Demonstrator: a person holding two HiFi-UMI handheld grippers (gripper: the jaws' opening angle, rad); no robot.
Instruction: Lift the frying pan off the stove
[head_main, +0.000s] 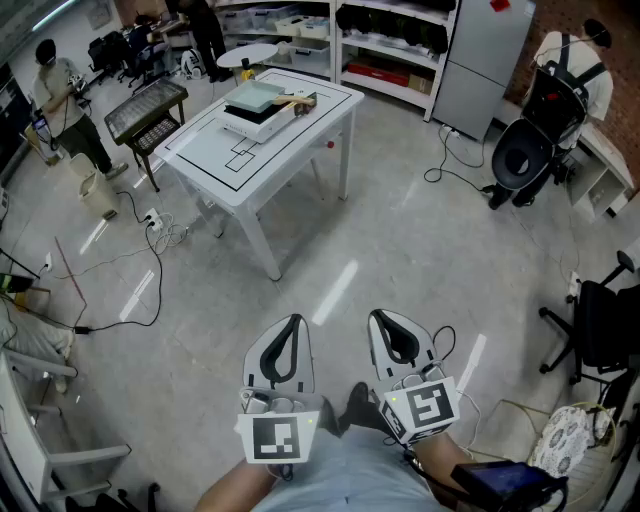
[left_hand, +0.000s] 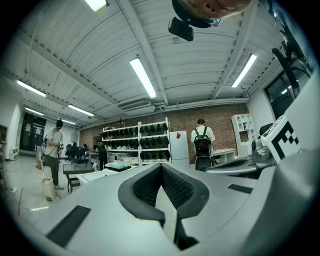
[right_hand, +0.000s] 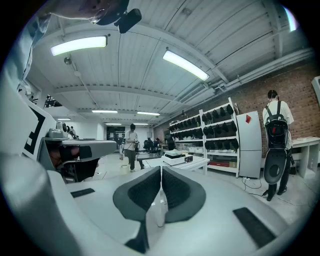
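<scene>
The white table (head_main: 300, 135) stands far off across the floor. On it sits a white stove unit (head_main: 258, 108) with a pale green top. A brown-handled item (head_main: 298, 100) lies at its right side; it is too small to tell whether this is the frying pan. My left gripper (head_main: 293, 320) and right gripper (head_main: 385, 316) hang side by side close to my body, both shut with nothing between the pads. In the left gripper view the left gripper (left_hand: 161, 165) points toward the stove unit (left_hand: 118, 165). The right gripper (right_hand: 161, 169) points toward the stove unit (right_hand: 176, 159).
A black office chair (head_main: 520, 155) and a grey cabinet (head_main: 480, 60) stand at the back right, with shelves (head_main: 390, 40) behind the table. A dark stand (head_main: 148, 110) and a person (head_main: 65, 100) are at the left. Cables (head_main: 150, 250) trail over the floor. Another chair (head_main: 600, 330) stands at the right.
</scene>
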